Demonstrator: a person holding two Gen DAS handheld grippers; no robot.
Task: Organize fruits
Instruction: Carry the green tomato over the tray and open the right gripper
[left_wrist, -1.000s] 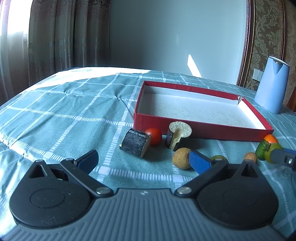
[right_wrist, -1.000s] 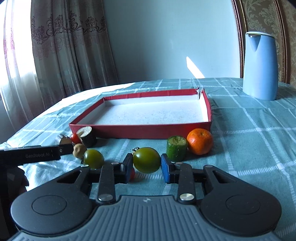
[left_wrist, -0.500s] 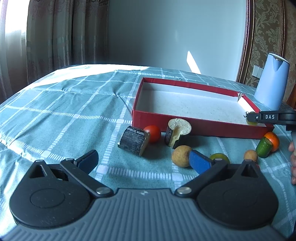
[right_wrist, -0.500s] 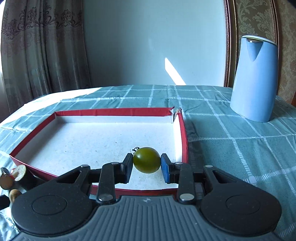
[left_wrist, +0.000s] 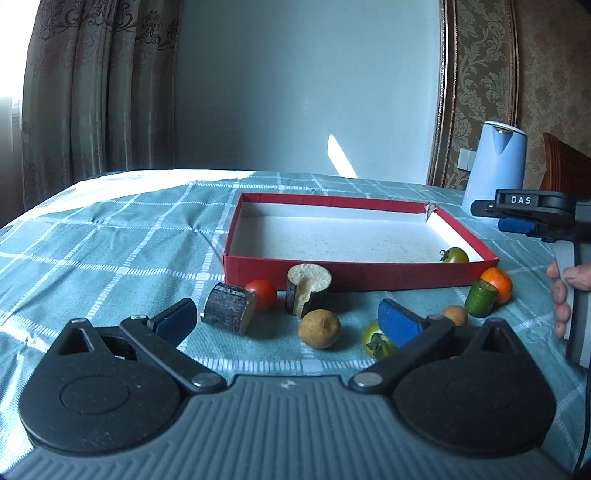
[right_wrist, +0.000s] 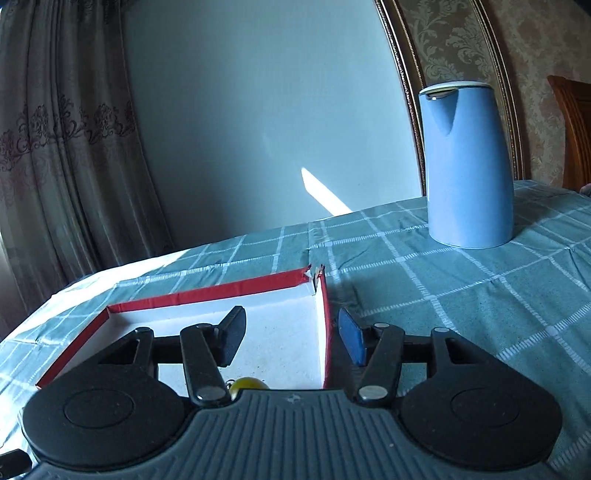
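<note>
A green tomato lies in the near right corner of the red box; the right wrist view shows it just under my gripper body. My right gripper is open and empty above the box's right wall; it shows at the right of the left wrist view. My left gripper is open and empty, low over the cloth. Ahead of it lie a potato, two dark cut pieces, a red tomato, a second green tomato, a small brown fruit, a cucumber piece and an orange.
A blue kettle stands on the checked tablecloth at the back right, beyond the box. Curtains hang at the left. A wooden chair stands behind the table's right side.
My right gripper opened and let the green tomato go into the box's near right corner, then rose and tilted up. The left gripper rose slightly and stayed open.
</note>
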